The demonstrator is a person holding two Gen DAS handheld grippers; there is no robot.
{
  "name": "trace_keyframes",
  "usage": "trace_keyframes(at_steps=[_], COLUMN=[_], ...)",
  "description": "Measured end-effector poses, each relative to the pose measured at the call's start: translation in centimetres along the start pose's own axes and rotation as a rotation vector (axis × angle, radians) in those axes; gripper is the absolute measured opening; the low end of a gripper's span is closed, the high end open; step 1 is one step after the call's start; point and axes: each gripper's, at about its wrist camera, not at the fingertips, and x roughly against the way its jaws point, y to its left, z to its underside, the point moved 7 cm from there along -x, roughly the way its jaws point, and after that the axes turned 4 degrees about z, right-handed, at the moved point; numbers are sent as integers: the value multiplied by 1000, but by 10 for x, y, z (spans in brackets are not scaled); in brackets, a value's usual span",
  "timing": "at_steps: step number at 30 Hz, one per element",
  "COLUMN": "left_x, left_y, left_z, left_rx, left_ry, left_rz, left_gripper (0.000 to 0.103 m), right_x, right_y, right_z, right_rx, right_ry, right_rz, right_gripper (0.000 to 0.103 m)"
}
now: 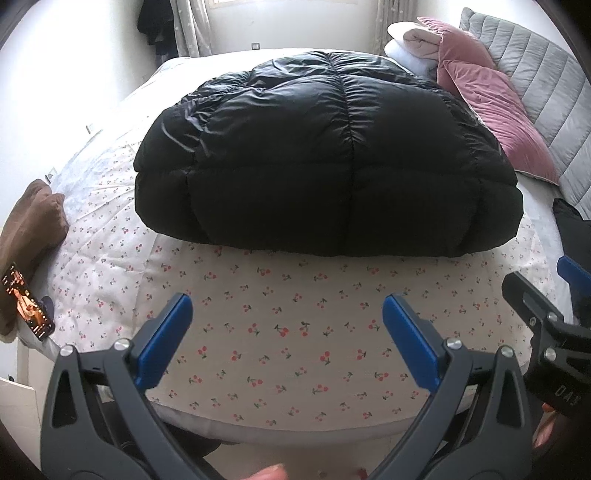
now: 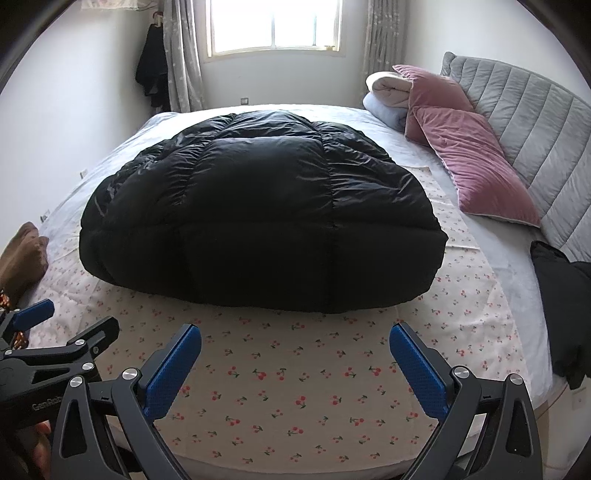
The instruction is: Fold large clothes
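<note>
Lying in a puffed, folded bundle on the bed [image 2: 480, 302], the black down jacket [image 2: 266, 221] sits on the cherry-print sheet [image 2: 280, 384], with its near hem facing both cameras. Both claws hover over bare sheet on the near side of the jacket, well clear of it and touching nothing. The left claw [image 1: 288, 332] has its blue-padded fingers [image 1: 166, 336] spread wide and holds nothing; the right claw [image 2: 295, 365] is likewise spread wide and empty. In the left wrist view, the right claw's black frame shows at the right edge, near side of the jacket.

Beyond the jacket on its right side, two pink velvet pillows [image 2: 476, 166] lean against a grey padded headboard [image 2: 535, 122], and a rolled pale blanket [image 2: 388, 96] lies beside them. Left of the jacket, at the bed's edge, rests a brown cushion [image 1: 33, 236] with a lit phone [image 1: 27, 302] just below it. A dark garment [image 2: 561, 302] lies on the bed's right edge, apart from the jacket. Behind the jacket, a bright window [image 2: 275, 26] stands between curtains [image 2: 183, 55], with dark clothing [image 2: 151, 70] hanging on the wall to its left.
</note>
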Motion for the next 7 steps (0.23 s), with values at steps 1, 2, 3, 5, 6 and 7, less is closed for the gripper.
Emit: trace_keyframes(at_steps=[1, 2, 3, 5, 6, 7], left_x=[-1, -2, -4, -7, -9, -12], left_y=[0, 0, 0, 1, 2, 3], left_z=[0, 1, 1, 2, 3, 3], left_rx=[1, 1, 1, 3, 6, 13], left_ry=[3, 5, 8, 13, 17, 21], left_rz=[0, -1, -2, -3, -2, 0], left_gripper=[102, 102, 102, 102, 102, 102], right_x=[-1, -2, -3, -7, -9, -12], right_y=[1, 2, 2, 3, 5, 6], right_z=[0, 1, 1, 2, 2, 3], right_rx=[0, 0, 1, 1, 1, 0], right_ry=[1, 3, 4, 9, 13, 16], right_rz=[-1, -3, -4, -10, -12, -16], right_gripper=[103, 103, 103, 103, 103, 103])
